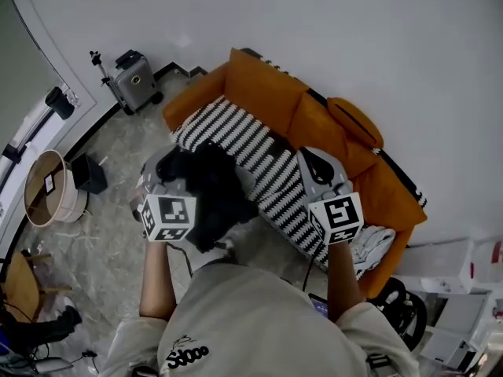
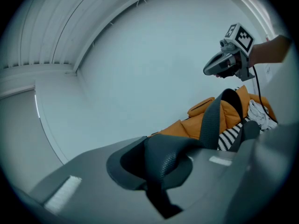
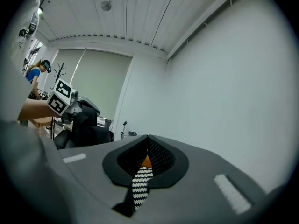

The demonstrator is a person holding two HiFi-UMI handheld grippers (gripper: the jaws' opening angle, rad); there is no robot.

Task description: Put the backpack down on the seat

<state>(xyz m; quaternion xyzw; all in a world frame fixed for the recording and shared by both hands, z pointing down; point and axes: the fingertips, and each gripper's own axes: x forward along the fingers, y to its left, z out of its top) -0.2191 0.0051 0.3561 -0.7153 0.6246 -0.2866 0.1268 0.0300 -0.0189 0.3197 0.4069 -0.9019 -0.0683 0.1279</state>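
The black backpack (image 1: 212, 195) hangs at the front edge of the striped blanket (image 1: 251, 144) that covers the seat of the orange sofa (image 1: 267, 93). Whether it touches the seat is unclear. The left hand-held gripper (image 2: 156, 160) pinches its grey strap (image 2: 212, 120). The right hand-held gripper (image 3: 147, 160) is over the blanket, its jaws pressed together and holding nothing.
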